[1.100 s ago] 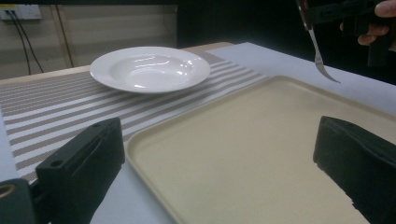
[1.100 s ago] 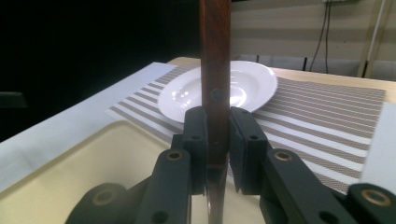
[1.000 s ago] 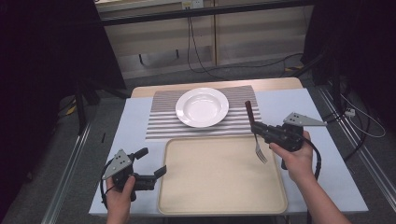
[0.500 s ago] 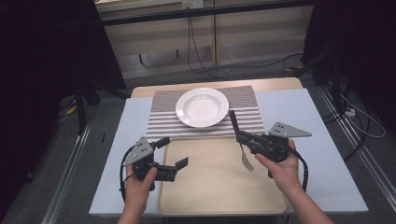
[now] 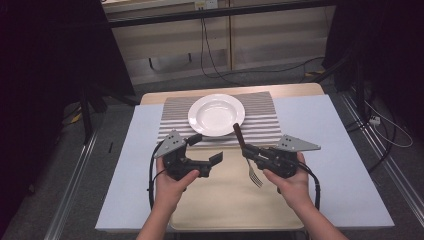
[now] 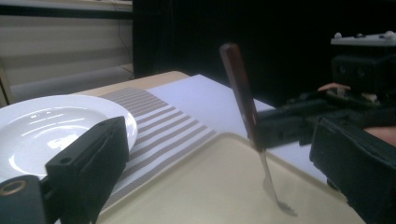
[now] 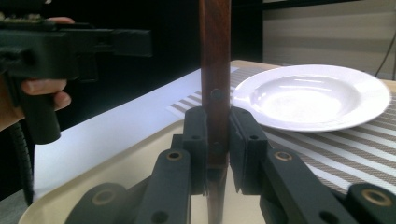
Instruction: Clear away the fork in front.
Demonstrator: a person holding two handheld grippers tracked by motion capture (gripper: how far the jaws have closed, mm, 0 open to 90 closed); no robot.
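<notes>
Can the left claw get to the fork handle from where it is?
Probably yes. The left claw is open and empty, and the fork held by the right claw stands close by with its wooden handle sticking up free.

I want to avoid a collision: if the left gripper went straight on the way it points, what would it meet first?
Probably the fork clamped upright in the right gripper; the left gripper has open jaws aimed at it, though depth is unclear.

Overhead view; two low claw-mounted close-ups
</notes>
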